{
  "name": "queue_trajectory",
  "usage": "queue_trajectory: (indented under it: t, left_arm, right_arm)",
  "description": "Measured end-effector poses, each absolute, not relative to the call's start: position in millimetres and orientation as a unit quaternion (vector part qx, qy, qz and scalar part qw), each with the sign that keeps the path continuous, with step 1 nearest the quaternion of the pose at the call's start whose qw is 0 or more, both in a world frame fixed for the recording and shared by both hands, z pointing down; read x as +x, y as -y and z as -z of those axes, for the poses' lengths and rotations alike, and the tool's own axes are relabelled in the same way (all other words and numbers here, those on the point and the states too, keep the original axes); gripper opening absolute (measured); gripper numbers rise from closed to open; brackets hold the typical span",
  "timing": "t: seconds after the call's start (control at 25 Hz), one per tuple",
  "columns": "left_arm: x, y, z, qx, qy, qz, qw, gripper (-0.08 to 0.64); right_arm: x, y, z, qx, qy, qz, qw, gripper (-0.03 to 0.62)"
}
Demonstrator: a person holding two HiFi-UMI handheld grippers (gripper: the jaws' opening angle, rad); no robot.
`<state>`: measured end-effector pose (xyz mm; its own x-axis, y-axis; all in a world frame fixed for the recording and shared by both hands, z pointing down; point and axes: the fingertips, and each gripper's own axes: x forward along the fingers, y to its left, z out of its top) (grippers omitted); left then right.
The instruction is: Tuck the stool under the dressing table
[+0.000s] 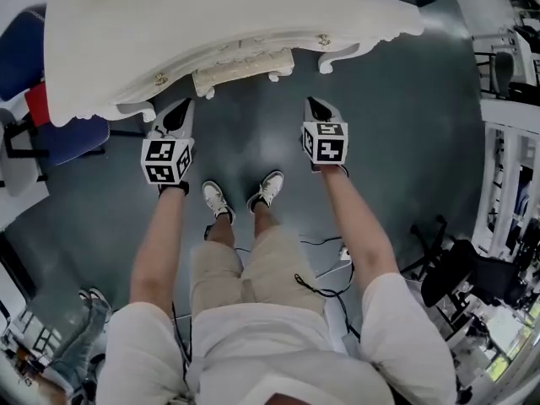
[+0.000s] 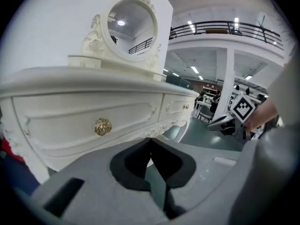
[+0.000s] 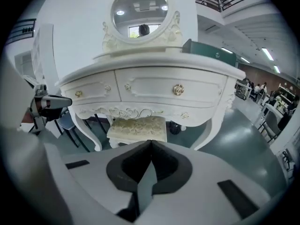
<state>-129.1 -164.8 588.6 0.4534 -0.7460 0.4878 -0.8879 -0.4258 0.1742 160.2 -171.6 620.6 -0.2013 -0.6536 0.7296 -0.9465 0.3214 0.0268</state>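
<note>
The white dressing table (image 1: 169,32) fills the top of the head view, with gold drawer knobs (image 3: 177,89) and a round mirror (image 3: 139,11) on top. The cream stool (image 1: 245,68) sits under it between the legs, only its front edge poking out; the right gripper view shows its patterned cushion (image 3: 138,125) beneath the carved apron. My left gripper (image 1: 182,112) is held up in front of the table's left drawer (image 2: 89,121), jaws shut and empty. My right gripper (image 1: 315,108) hovers in front of the table's right side, shut on nothing. Both are clear of the stool.
A blue chair (image 1: 59,133) with a red part stands left of the table. The person's feet in white shoes (image 1: 243,197) stand just behind the grippers. Cables (image 1: 325,264) lie on the grey floor. Black stands and clutter (image 1: 460,268) crowd the right side.
</note>
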Motion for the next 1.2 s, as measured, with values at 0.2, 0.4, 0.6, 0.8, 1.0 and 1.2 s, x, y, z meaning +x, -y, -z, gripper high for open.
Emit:
queue_trajectory:
  t: [0.2,0.4,0.6,0.8,1.0,1.2]
  left_arm:
    - [-129,145,-528,0.835,0.489,-0.120,0.224,0.017]
    - [-121,109,-483,0.836,0.493,-0.098,0.220,0.017]
    - [-130,88,-447,0.838,0.499,-0.099,0.198,0.017]
    - [-148,83,-398,0.838,0.513,-0.092,0.161,0.017]
    - [-149,75,-351,0.842,0.518,-0.072,0.133,0.017]
    - [-161,79,-300,0.841,0.532,-0.046,0.093,0.017]
  right_arm:
    - [182,143,-568,0.577,0.724,-0.218,0.309,0.000]
    - [188,115,-533,0.596,0.715,-0.250,0.268,-0.002]
    - [184,105,-495,0.599,0.722,-0.283,0.203,0.000]
    - [185,108,-443,0.596,0.740,-0.262,0.170,0.000]
    - [186,101,-395,0.583,0.765,-0.225,0.158,-0.002]
    - [193,103,-344,0.577,0.782,-0.191,0.141,0.000]
